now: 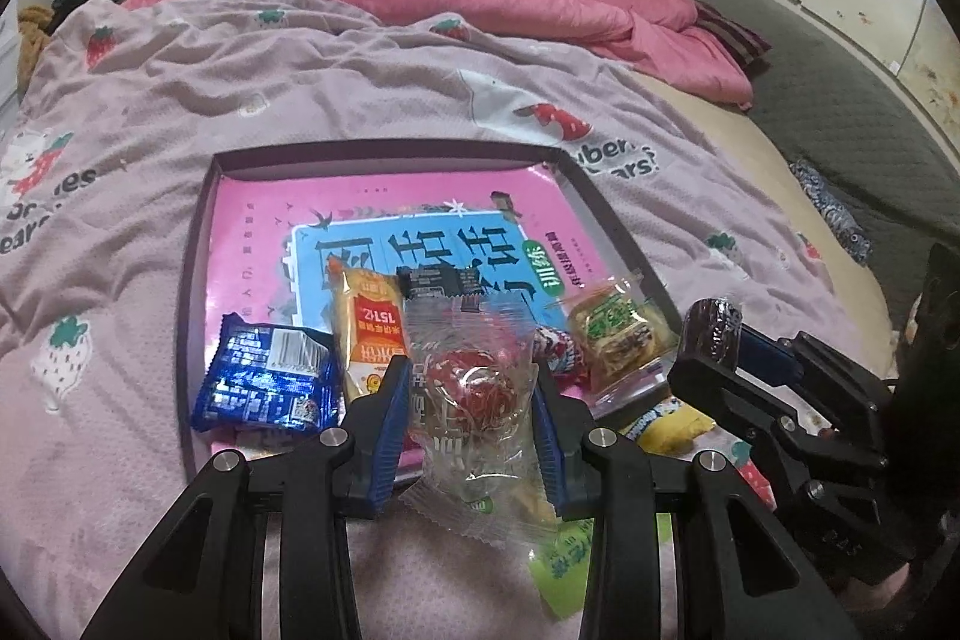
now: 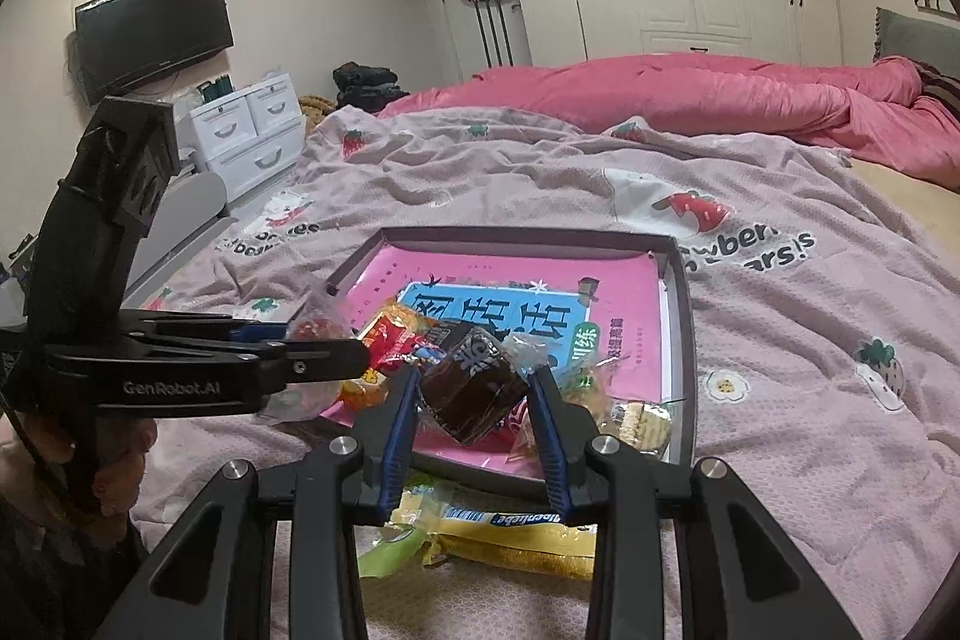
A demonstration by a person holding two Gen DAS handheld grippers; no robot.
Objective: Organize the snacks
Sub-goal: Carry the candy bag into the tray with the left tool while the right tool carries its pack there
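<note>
My left gripper (image 1: 471, 388) is shut on a clear-wrapped red snack (image 1: 480, 400), held over the near edge of a shallow tray (image 1: 195, 244) lined with a pink and blue sheet. My right gripper (image 2: 474, 391) is shut on a dark brown wrapped snack (image 2: 474, 388), also above the tray's near side (image 2: 684, 340). In the tray lie a blue packet (image 1: 264, 376), an orange packet (image 1: 366, 322) and a clear pack with a green label (image 1: 618, 334). From the left wrist view the right gripper with its dark snack (image 1: 714, 331) shows at the right.
A yellow packet (image 2: 522, 538) and a green packet (image 2: 390, 550) lie on the pink strawberry blanket (image 2: 780, 340) in front of the tray. A pink quilt (image 2: 690, 94) is bunched at the far side of the bed. White drawers (image 2: 252, 136) stand left.
</note>
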